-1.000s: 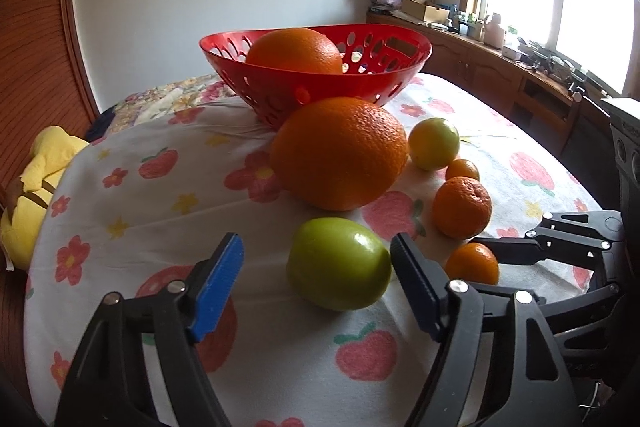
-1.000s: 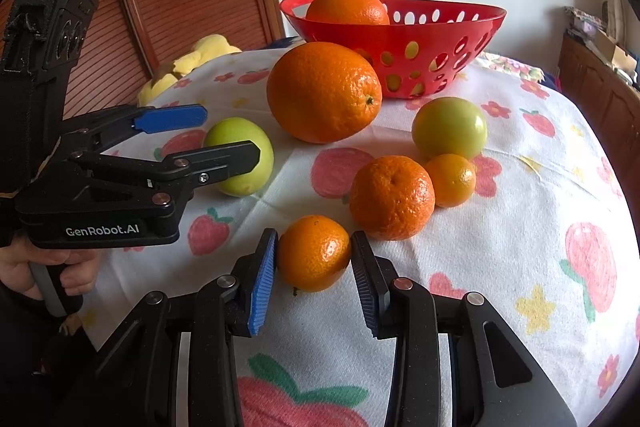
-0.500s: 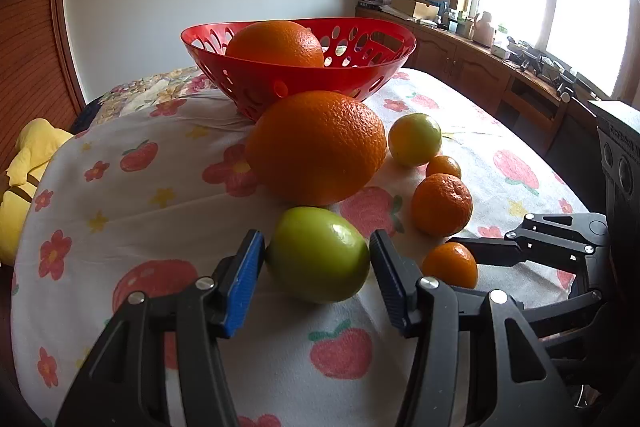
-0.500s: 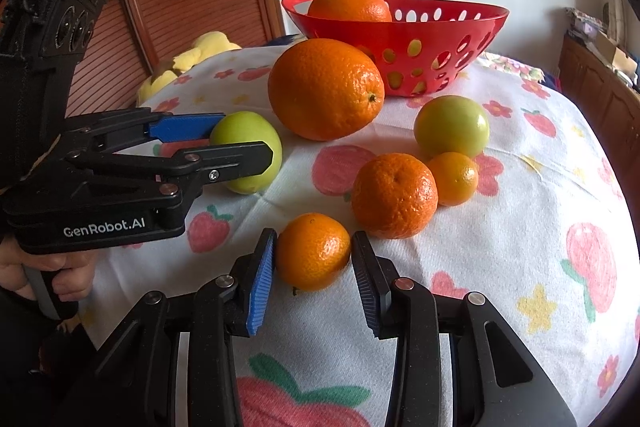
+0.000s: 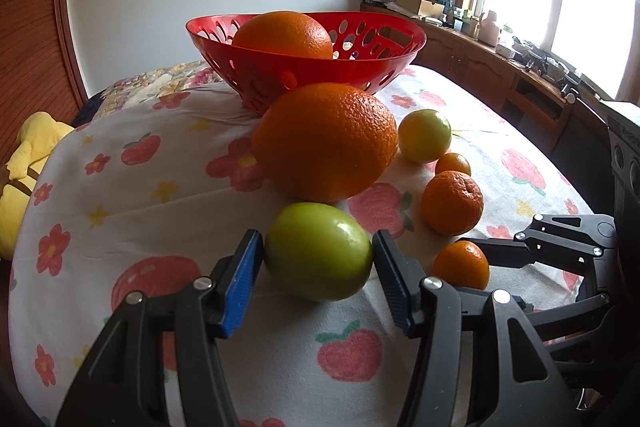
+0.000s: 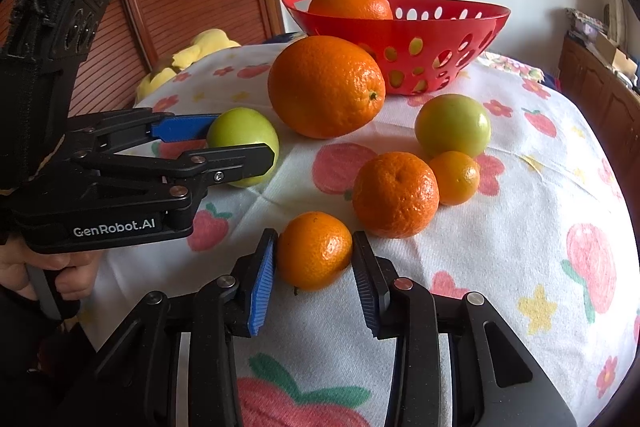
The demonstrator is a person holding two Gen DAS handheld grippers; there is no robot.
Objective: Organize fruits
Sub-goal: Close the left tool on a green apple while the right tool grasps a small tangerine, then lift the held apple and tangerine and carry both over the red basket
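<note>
A green apple (image 5: 318, 263) lies on the flowered tablecloth (image 5: 160, 195). My left gripper (image 5: 317, 241) has both blue pads against its sides; its jaws are opening slightly with the apple still between them. In the right wrist view the same gripper (image 6: 244, 141) clasps the apple (image 6: 240, 131). My right gripper (image 6: 315, 243) is shut on a small mandarin (image 6: 315, 255) resting on the cloth. Behind stands a red bowl (image 5: 304, 75) with an orange (image 5: 282, 35) in it.
A big orange (image 5: 326, 141), a yellow-green fruit (image 5: 425, 135), a medium mandarin (image 5: 452, 203) and a tiny one (image 5: 453, 163) lie between grippers and bowl. A yellow plush toy (image 5: 24, 179) sits at the table's left edge. A person's hand (image 6: 60, 275) holds the left gripper.
The left jaws have closed from wide apart onto the green apple. The right gripper keeps its hold on the small mandarin and has not moved.
</note>
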